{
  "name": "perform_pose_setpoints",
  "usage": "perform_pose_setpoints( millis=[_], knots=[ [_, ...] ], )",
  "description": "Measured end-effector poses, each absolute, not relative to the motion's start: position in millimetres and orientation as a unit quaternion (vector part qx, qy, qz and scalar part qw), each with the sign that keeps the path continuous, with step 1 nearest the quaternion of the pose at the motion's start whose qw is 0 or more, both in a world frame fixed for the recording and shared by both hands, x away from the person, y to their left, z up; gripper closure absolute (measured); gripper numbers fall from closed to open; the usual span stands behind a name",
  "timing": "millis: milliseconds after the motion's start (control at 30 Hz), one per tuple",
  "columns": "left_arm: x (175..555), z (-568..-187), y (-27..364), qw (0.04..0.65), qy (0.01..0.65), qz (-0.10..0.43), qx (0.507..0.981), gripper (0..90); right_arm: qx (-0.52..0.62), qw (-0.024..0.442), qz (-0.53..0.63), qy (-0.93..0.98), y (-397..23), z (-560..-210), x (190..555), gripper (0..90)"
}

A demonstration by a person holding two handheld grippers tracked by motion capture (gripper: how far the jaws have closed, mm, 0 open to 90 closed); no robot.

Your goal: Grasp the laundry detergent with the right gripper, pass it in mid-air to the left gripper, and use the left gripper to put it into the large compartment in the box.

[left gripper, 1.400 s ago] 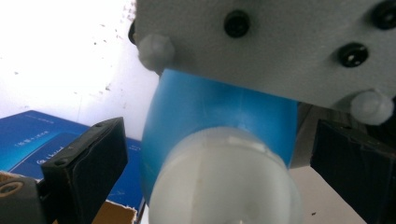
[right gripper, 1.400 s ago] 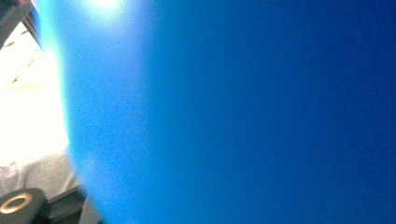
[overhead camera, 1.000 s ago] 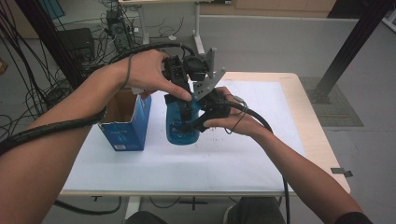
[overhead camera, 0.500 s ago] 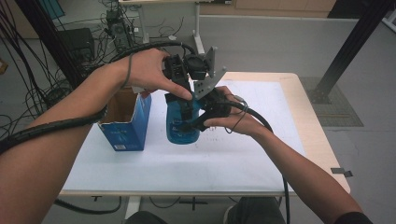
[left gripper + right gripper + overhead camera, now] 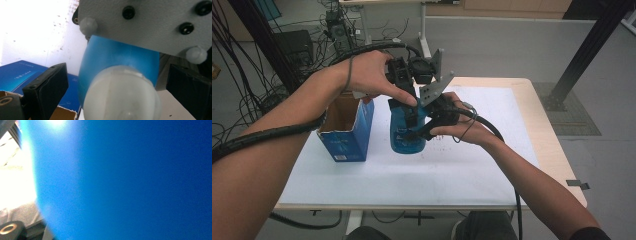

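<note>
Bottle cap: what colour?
White, on the blue bottle; the cap shows best in the left gripper view.

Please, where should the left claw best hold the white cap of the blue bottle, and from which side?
Grip the cap on its round side wall, coming from above: the bottle stands upright with the cap on top, and the right claw holds its body. The left claw has its open jaws on either side of the cap.

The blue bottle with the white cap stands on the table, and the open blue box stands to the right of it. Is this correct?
Not quite. The blue bottle with the white cap does stand on the table, but in the high view the open blue box stands to its left, not its right.
</note>
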State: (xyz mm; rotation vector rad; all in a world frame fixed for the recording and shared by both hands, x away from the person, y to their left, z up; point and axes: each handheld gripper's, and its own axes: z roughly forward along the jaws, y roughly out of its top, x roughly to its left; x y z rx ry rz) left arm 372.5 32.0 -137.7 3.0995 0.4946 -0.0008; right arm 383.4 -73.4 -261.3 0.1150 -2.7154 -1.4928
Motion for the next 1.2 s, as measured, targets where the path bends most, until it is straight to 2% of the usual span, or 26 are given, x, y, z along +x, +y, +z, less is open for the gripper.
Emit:
perform_pose_setpoints(
  millis=[1200],
  knots=[
    [374.6,-141.4,28.1,-0.011,0.153,0.014,0.988,5.3,0.043,0.016,-0.492,-0.869,-75.8,-258.7,384.0,44.1]
  ],
)
